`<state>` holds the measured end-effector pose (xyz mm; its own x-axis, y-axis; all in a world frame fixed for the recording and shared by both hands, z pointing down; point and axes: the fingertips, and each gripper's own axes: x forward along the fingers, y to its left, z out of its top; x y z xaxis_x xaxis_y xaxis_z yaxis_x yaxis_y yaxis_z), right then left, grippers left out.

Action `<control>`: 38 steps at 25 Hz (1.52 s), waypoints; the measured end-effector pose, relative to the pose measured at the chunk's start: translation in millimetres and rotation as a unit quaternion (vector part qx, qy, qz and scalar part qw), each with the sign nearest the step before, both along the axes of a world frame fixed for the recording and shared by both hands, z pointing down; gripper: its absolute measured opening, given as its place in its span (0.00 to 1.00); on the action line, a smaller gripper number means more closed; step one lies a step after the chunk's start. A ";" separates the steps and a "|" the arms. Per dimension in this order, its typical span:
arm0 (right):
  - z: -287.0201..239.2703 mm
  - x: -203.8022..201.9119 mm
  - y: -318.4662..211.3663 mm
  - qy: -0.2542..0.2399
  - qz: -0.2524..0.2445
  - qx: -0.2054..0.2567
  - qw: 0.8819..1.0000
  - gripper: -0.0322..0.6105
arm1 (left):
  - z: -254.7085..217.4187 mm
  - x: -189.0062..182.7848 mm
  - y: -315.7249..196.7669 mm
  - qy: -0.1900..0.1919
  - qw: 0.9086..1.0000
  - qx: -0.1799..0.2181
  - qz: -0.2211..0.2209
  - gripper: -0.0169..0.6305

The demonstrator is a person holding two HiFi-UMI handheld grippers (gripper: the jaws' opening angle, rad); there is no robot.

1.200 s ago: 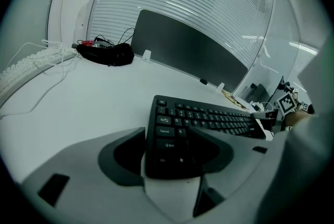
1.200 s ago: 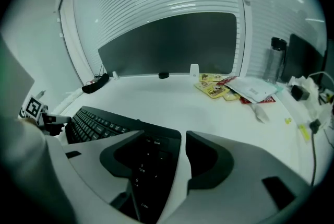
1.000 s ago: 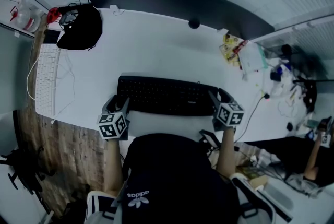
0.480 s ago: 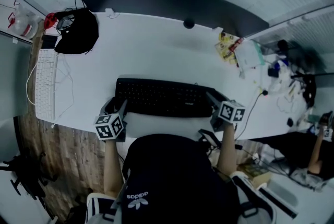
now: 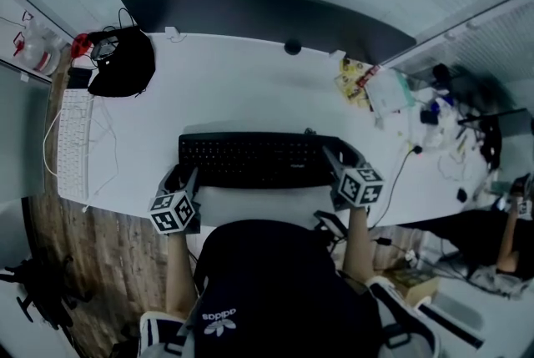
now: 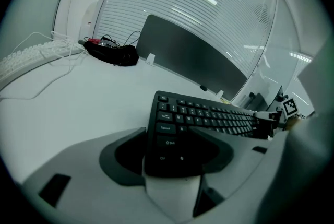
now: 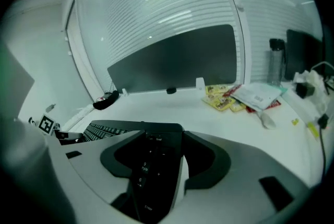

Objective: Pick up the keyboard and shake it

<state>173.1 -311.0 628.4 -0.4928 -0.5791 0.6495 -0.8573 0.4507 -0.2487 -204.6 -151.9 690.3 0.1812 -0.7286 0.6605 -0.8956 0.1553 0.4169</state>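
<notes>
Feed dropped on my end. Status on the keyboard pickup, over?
Left gripper shut on keyboard left end, right gripper on right end. Keyboard held between them. Nothing close by; black bag far left on desk.

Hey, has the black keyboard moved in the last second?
Yes. In the head view the right end of the keyboard has swung away from the near edge of the table, toward the dark panel behind.

The long black plastic keyboard (image 5: 254,160) lay keys-up, parallel to the white desk's (image 5: 242,89) near edge, roughly centred along it.
</notes>
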 end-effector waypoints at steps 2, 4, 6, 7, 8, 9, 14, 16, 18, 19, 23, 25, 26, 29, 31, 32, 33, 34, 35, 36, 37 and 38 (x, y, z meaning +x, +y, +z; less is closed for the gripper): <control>-19.7 -7.2 -3.8 0.000 -0.014 0.044 0.999 0.39 | -6.2 -3.1 0.2 0.006 1.000 0.024 -0.011 0.39; -45.3 -17.9 -6.2 0.001 -0.026 0.087 0.996 0.39 | -13.5 -8.0 -0.7 0.014 0.998 0.050 -0.019 0.39; -70.2 -28.8 -7.0 0.001 -0.035 0.124 0.992 0.39 | -20.9 -13.9 -1.9 0.019 0.997 0.076 -0.023 0.39; -81.0 -33.4 -7.4 0.001 -0.039 0.140 0.989 0.39 | -24.5 -16.7 -2.8 0.020 0.996 0.086 -0.023 0.39; -91.4 -37.8 -8.1 0.002 -0.044 0.154 0.987 0.39 | -28.1 -19.1 -4.2 0.020 0.995 0.096 -0.023 0.39; -101.9 -42.4 -8.9 0.003 -0.049 0.167 0.985 0.39 | -31.9 -21.2 -6.3 0.018 0.994 0.106 -0.023 0.39; -155.7 -59.1 -12.7 -0.007 -0.066 0.236 0.970 0.39 | -62.2 -31.1 -30.6 0.001 0.985 0.172 -0.026 0.39; -179.0 -60.5 -13.3 -0.007 -0.064 0.270 0.961 0.39 | -80.3 -35.4 -42.2 -0.003 0.979 0.205 -0.025 0.39; -206.9 -65.3 -9.7 -0.001 -0.069 0.298 0.952 0.39 | -97.5 -38.5 -52.6 0.000 0.972 0.235 -0.023 0.39; -220.4 -66.7 -7.7 0.006 -0.072 0.313 0.947 0.39 | -105.5 -39.3 -57.1 0.004 0.968 0.249 -0.022 0.39; -273.6 -76.9 2.5 0.009 -0.083 0.378 0.922 0.39 | -130.5 -38.9 -68.3 0.020 0.955 0.297 -0.023 0.39; -293.5 -80.0 8.9 0.016 -0.089 0.405 0.910 0.39 | -137.5 -36.8 -70.8 0.031 0.949 0.313 -0.025 0.39; -301.9 -81.1 12.7 0.019 -0.091 0.417 0.904 0.39 | -139.6 -35.1 -71.5 0.036 0.947 0.319 -0.025 0.39; -317.9 -80.6 28.1 0.025 -0.092 0.441 0.892 0.39 | -142.0 -28.3 -68.7 0.051 0.942 0.330 -0.021 0.39; -323.9 -77.0 38.7 0.026 -0.092 0.454 0.886 0.39 | -144.4 -24.3 -66.0 0.053 0.940 0.337 -0.016 0.39; -327.1 -74.1 43.1 0.025 -0.092 0.458 0.884 0.39 | -147.1 -22.1 -65.3 0.052 0.939 0.340 -0.014 0.39; -330.4 -70.3 46.8 0.023 -0.091 0.462 0.882 0.39 | -150.6 -19.1 -64.3 0.051 0.938 0.343 -0.013 0.39; -333.7 -65.8 49.7 0.021 -0.092 0.465 0.880 0.39 | -154.6 -15.2 -62.9 0.050 0.937 0.346 -0.013 0.39; -337.0 -61.3 51.5 0.019 -0.094 0.466 0.879 0.38 | -158.8 -11.2 -61.4 0.049 0.936 0.349 -0.014 0.39; -340.6 -57.2 52.3 0.017 -0.098 0.468 0.878 0.38 | -163.0 -7.1 -59.9 0.048 0.935 0.352 -0.016 0.40; -344.8 -53.9 53.2 0.015 -0.101 0.470 0.877 0.38 | -166.6 -3.1 -58.1 0.047 0.933 0.355 -0.019 0.39; -349.6 -51.4 54.9 0.011 -0.104 0.473 0.875 0.38 | -169.8 0.8 -55.8 0.047 0.932 0.359 -0.024 0.39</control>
<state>121.7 -256.1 278.8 -0.6457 -0.7611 -0.0616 -0.7315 0.5933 0.3359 -203.9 -207.7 520.5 0.1697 -0.9853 -0.0184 -0.8486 -0.1556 0.5056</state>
